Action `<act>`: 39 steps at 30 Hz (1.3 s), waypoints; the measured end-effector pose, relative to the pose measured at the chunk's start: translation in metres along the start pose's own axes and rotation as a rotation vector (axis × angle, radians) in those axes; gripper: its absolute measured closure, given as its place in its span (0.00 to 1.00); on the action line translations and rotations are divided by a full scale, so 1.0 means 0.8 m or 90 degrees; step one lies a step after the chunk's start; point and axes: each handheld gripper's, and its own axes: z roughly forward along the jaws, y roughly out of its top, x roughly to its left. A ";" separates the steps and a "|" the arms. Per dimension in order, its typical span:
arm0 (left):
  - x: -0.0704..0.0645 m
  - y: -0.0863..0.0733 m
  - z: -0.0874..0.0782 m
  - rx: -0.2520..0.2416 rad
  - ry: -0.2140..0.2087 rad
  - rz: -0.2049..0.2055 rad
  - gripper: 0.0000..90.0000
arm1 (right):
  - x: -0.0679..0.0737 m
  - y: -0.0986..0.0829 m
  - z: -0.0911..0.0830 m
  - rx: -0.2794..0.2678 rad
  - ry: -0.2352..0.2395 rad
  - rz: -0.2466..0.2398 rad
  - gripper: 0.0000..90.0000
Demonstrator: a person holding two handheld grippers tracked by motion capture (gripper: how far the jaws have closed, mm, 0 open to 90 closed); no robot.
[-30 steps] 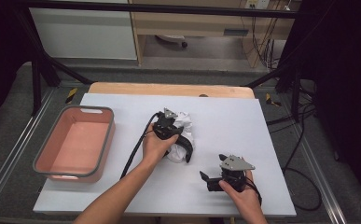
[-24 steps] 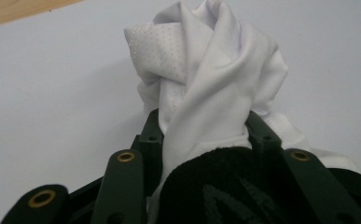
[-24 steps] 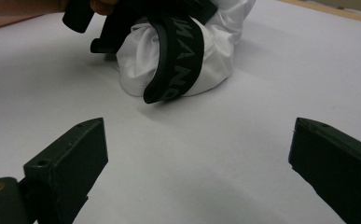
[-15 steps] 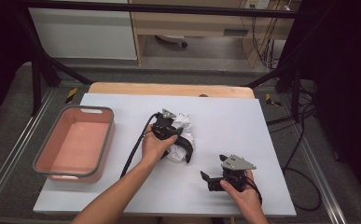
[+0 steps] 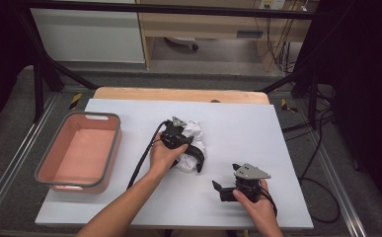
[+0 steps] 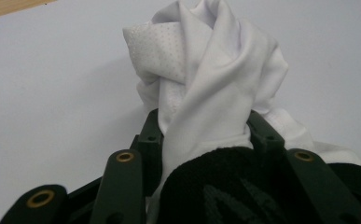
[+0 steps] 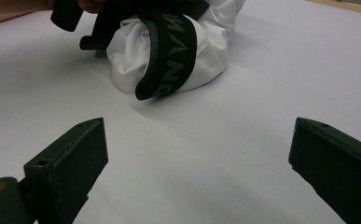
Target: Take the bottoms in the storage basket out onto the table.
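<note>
At the far left of the white table (image 5: 257, 123) we see a pink bin (image 5: 80, 150) with a grey rim, standing well apart from the work. Moving right, near the table's middle, our left hand (image 5: 163, 157) brings the left gripper (image 5: 183, 143) onto the garment (image 5: 192, 136), a crumpled white cloth with a black waistband (image 7: 168, 46) looped round its near side. In the left gripper view the jaws stand on either side of the bunched white fabric (image 6: 211, 79) and press into it, with the black band lying across them at the bottom; the left gripper is clenched on the garment. The garment rests on the table surface, just right of the left hand, and its white mesh texture is visible at the top of the bundle. Farther right and nearer the table's front edge, our right hand (image 5: 257, 205) holds the right gripper (image 5: 220, 190), which points left toward the garment and stands apart from it. In the right gripper view its jaws are spread wide with bare table between them, so this tool is released and grasps nothing; the garment lies ahead of it, beyond the jaw tips.
</note>
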 end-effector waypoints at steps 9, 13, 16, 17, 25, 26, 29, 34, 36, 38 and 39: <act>0.004 -0.004 0.003 0.007 -0.013 -0.013 0.62 | 0.002 0.001 0.001 0.000 0.005 -0.004 0.05; 0.002 -0.005 0.004 0.011 -0.013 -0.008 0.62 | 0.006 0.002 0.003 0.005 0.011 -0.013 0.06; 0.001 -0.005 0.004 0.014 -0.013 -0.005 0.62 | 0.005 0.002 0.002 0.004 0.010 -0.011 0.05; 0.001 -0.006 0.005 0.014 -0.014 -0.005 0.62 | 0.004 0.002 0.002 0.003 0.008 -0.010 0.05; 0.000 -0.007 0.005 0.016 -0.010 0.003 0.61 | 0.006 0.002 0.004 0.008 0.008 -0.014 0.05; 0.000 -0.007 0.005 0.017 -0.010 0.004 0.60 | 0.006 0.002 0.004 0.008 0.009 -0.015 0.05; -0.001 -0.007 0.007 0.020 -0.009 0.003 0.58 | 0.006 0.002 0.004 0.009 0.009 -0.015 0.05; -0.002 -0.008 0.007 0.022 -0.004 0.002 0.52 | 0.005 0.002 0.003 0.006 0.006 -0.013 0.05; -0.002 -0.008 0.007 0.022 0.000 0.002 0.50 | 0.005 0.002 0.003 0.007 0.005 -0.014 0.05; -0.002 -0.008 0.008 0.021 0.001 0.000 0.48 | 0.006 0.002 0.005 0.011 0.009 -0.018 0.05; -0.002 -0.008 0.008 0.021 0.002 0.000 0.47 | 0.007 0.002 0.005 0.013 0.010 -0.020 0.06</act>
